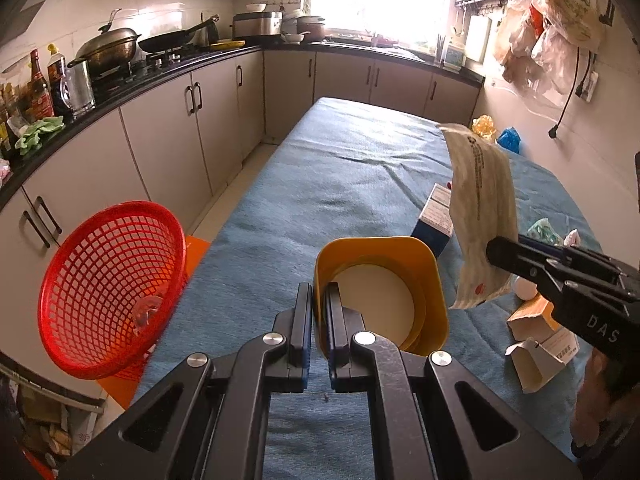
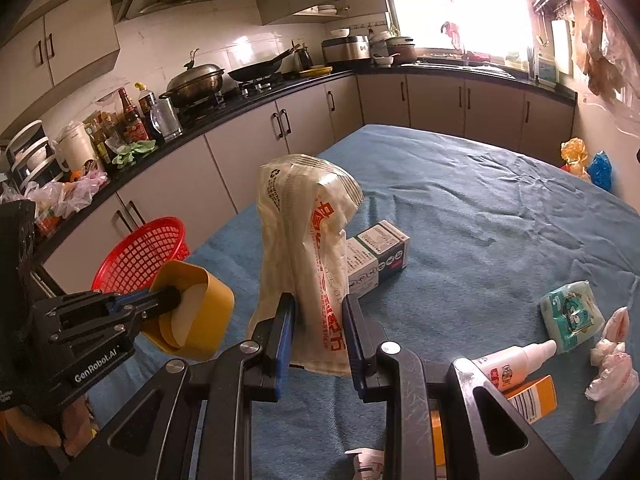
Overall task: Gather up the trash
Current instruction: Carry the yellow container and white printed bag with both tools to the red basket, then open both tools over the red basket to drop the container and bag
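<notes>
My left gripper (image 1: 320, 292) is shut on the near rim of a yellow square tub (image 1: 424, 276), held tilted above the blue-clothed table (image 1: 340, 168). The tub shows a white inside. In the right wrist view the tub (image 2: 212, 308) hangs at the left in the left gripper (image 2: 176, 300). My right gripper (image 2: 320, 304) is shut on the lower part of a tall white plastic packet (image 2: 304, 220) with red print, lifted off the cloth. From the left wrist view, the packet (image 1: 480, 200) stands up to the right of the tub, pinched by the right gripper (image 1: 494, 250).
A red mesh basket (image 1: 112, 288) sits tilted off the table's left edge. On the cloth lie a green-and-white box (image 2: 380, 256), a tissue pack (image 2: 572, 316), a white spray bottle (image 2: 516, 360), an orange box (image 2: 536, 398) and crumpled white wrappers (image 2: 612, 360). Cabinets run along the left.
</notes>
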The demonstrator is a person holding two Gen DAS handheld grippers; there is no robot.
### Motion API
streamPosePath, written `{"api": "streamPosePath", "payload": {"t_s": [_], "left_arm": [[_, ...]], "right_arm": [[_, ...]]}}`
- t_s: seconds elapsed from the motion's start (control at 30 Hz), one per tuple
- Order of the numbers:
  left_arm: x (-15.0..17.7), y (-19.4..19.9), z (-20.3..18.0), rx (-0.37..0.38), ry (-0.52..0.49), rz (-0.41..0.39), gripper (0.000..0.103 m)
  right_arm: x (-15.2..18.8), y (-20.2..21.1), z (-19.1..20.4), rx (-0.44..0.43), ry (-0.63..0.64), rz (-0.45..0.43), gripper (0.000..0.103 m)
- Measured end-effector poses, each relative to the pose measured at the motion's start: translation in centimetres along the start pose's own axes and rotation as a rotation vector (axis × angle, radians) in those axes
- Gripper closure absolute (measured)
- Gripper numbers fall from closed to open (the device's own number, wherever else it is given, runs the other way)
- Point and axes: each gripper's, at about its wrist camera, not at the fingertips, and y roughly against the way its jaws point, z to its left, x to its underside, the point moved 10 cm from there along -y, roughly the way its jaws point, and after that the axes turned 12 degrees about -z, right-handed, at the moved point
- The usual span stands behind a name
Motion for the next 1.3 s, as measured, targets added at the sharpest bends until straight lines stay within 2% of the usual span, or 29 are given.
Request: {"api": "streamPosePath", "payload": {"t_s": [0.27, 0.4, 0.57, 1.0, 1.3], "left_arm": [[-1.6, 2.1, 2.7, -0.017, 0.039, -0.050, 0.097], [-2.3, 3.1, 5.4, -0.041, 0.079, -0.077, 0.097], [-2.7, 4.0, 9.1, -0.083, 0.128, -0.097, 0.097], [-0.8, 4.3, 18.7, -0.211, 0.246, -0.090, 0.097], [0.8, 3.1, 22.8, -0.279, 0.284, -0.063, 0.097]], "right_arm": [[-0.6, 0.0, 0.6, -0.034, -0.073, 0.021, 0.077], [-0.8, -0.2, 2.9, -0.082, -0.095, 0.040, 0.077], [-1.7, -1.0, 6.9, -0.119, -0.055, 0.047, 0.077], [-2.5, -5.5, 15.8, -0.213, 0.011, 0.118, 0.077], [-1.8, -9.2, 19.9, -0.255, 0.021, 0.187, 0.077]]}}
